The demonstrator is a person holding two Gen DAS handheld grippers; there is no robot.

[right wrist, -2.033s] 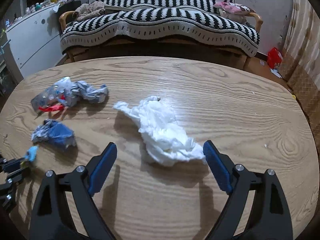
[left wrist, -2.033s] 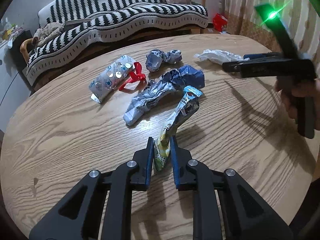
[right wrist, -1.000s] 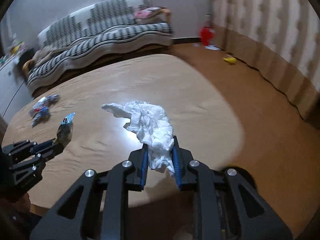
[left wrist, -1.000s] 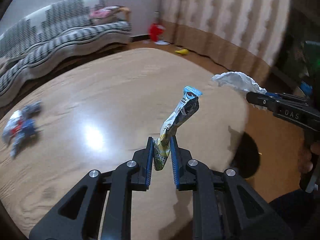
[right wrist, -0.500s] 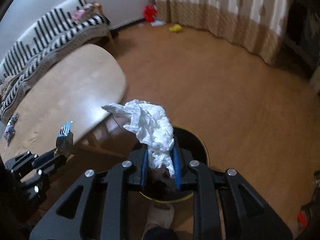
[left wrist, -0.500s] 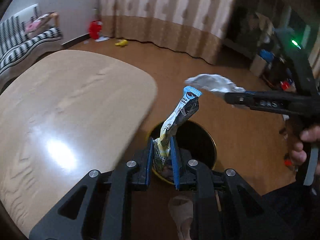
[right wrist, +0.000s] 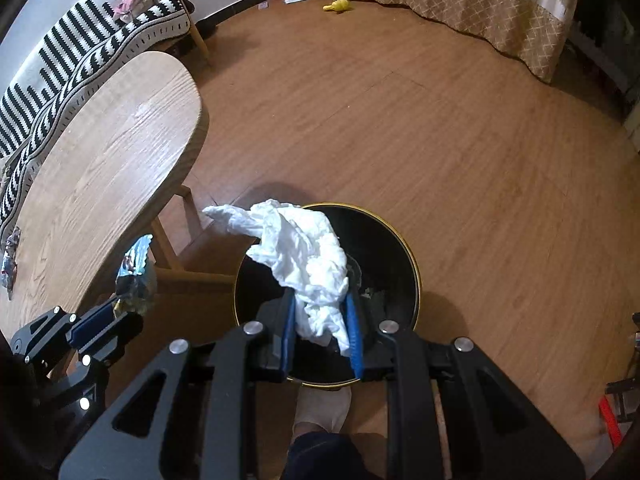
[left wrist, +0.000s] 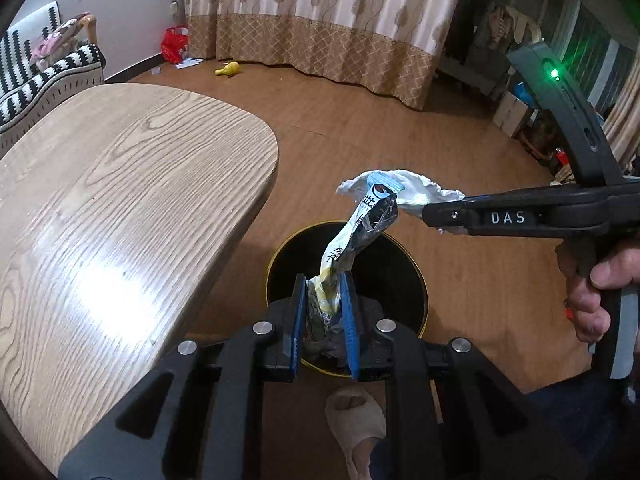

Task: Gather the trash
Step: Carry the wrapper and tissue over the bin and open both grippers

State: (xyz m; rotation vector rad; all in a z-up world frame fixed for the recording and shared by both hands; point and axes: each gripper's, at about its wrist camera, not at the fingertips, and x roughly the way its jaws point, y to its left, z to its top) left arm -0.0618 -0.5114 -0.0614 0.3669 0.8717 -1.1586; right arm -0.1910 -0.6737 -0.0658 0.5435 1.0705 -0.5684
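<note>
My left gripper [left wrist: 323,284] is shut on a crumpled snack wrapper [left wrist: 358,236] and holds it above the black round bin [left wrist: 288,256] on the floor. My right gripper [right wrist: 320,300] is shut on a white crumpled tissue [right wrist: 304,248], also over the bin [right wrist: 396,264]. In the left wrist view the right gripper [left wrist: 430,210] comes in from the right with the tissue [left wrist: 416,190]. In the right wrist view the left gripper [right wrist: 120,312] with the wrapper [right wrist: 134,270] is at the lower left.
The wooden table [left wrist: 100,208] is to the left of the bin; more wrappers [right wrist: 10,258] lie at its far end. A slippered foot [left wrist: 356,420] stands just before the bin. A striped sofa [right wrist: 92,40] and curtains [left wrist: 320,20] lie beyond.
Both grippers have swung further away from the table and now hang right over the bin, each still holding its piece of trash. The bin looks larger and more central.
</note>
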